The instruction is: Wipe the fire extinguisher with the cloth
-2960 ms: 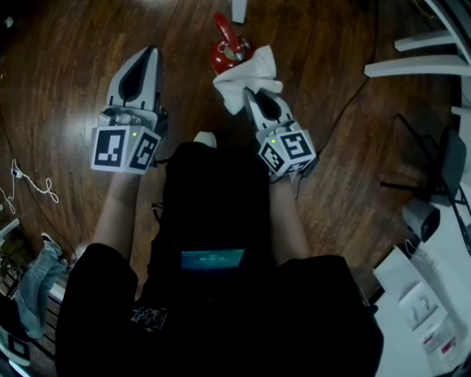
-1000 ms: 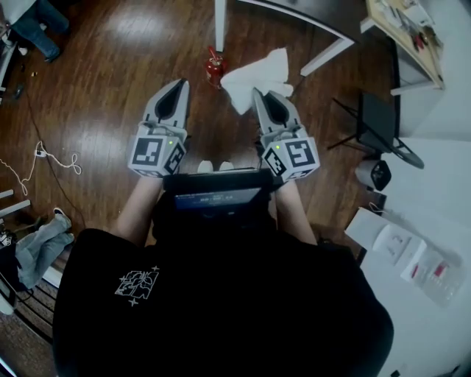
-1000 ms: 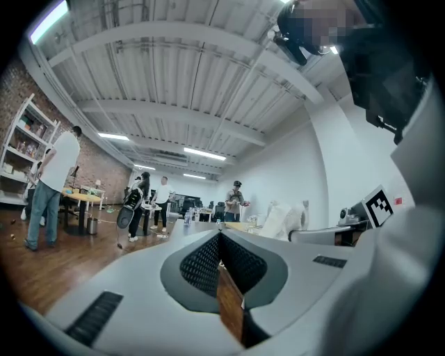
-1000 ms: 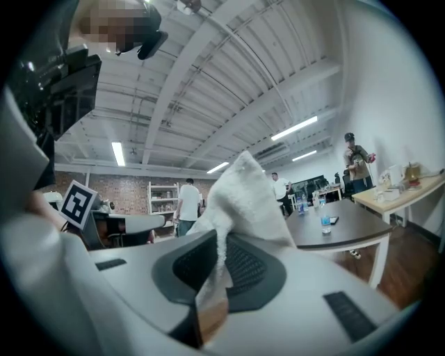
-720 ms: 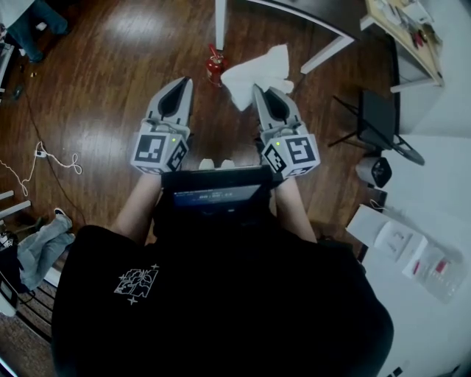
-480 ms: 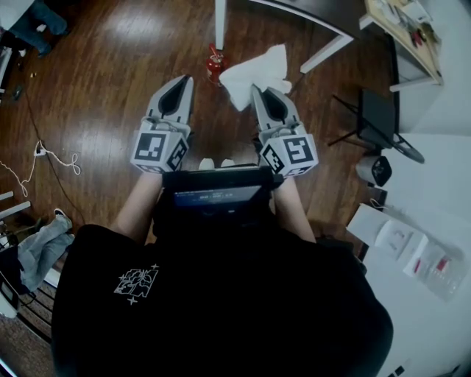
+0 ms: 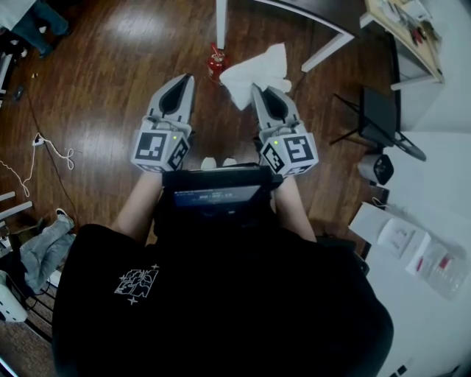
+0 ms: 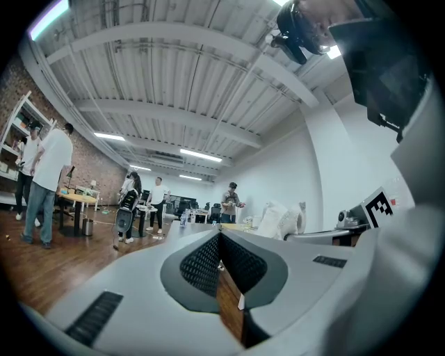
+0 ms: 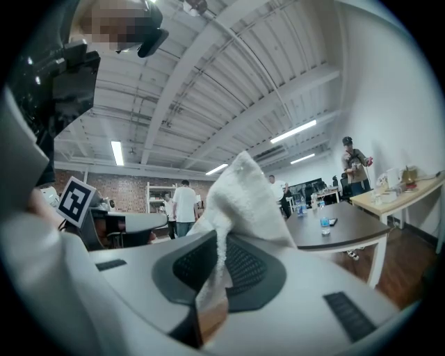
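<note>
A small red fire extinguisher (image 7: 215, 65) stands on the wooden floor far below, beside a white table leg (image 7: 220, 22). My right gripper (image 7: 259, 90) is shut on a white cloth (image 7: 256, 74), which fans out past its tips; in the right gripper view the cloth (image 9: 240, 201) rises from between the jaws. My left gripper (image 7: 184, 78) is shut with nothing in it; its jaws (image 8: 221, 240) meet at the tip. Both grippers are held level at waist height, well above the extinguisher.
A dark table with white legs (image 7: 324, 46) stands ahead at the right. A black chair (image 7: 379, 121) and white boxes (image 7: 401, 243) are at the right. A white cable (image 7: 44, 154) and clothes (image 7: 40, 254) lie at the left. Several people stand across the room (image 8: 42, 181).
The person has stood up: three seconds ago the cloth was against the extinguisher close below. Over the last second both grippers have stayed nearly still, the cloth still held.
</note>
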A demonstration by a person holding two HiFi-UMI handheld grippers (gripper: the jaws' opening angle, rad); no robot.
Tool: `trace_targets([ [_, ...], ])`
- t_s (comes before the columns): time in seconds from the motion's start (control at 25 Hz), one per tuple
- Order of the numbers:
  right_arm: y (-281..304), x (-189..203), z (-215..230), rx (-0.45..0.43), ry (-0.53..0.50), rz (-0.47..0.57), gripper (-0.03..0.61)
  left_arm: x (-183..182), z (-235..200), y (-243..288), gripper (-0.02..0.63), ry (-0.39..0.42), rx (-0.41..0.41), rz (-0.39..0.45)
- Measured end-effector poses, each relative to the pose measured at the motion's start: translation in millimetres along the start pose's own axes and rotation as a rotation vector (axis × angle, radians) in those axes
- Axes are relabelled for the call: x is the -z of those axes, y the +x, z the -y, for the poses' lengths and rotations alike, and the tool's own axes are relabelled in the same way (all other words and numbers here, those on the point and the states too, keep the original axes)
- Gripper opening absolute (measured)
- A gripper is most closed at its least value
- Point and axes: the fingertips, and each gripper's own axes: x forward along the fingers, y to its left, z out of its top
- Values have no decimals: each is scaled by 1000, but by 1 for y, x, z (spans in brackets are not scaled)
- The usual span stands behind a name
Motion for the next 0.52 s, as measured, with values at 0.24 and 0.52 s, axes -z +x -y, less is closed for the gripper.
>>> trace_targets([
  [0.24, -1, 0, 1, 5, -21, 6, 51, 0, 0, 0, 2, 1, 9, -16],
  [0.52, 0, -1, 1, 4, -23, 0, 51, -5, 0, 0, 2, -5, 7, -12],
])
